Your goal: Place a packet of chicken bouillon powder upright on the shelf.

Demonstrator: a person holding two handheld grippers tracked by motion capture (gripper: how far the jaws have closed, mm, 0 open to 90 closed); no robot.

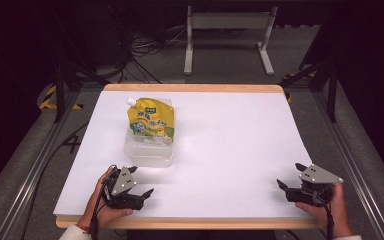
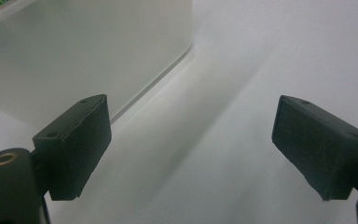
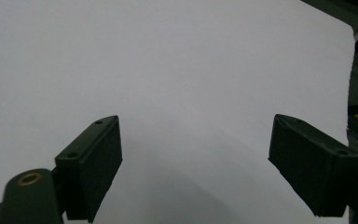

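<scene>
A yellow spouted pouch lies on top of a clear plastic box on the left half of the white table. My left gripper rests near the front edge, just in front of the box, open with nothing between its jaws. The box's frosted wall fills the upper left of the left gripper view, beyond the gripper. My right gripper sits at the front right corner, open and empty. In the right gripper view, bare white table lies between the jaws of the gripper.
A white metal stand is on the floor beyond the table, with cables to its left. Aluminium frame rails run along both sides. The table's right edge is close to my right gripper.
</scene>
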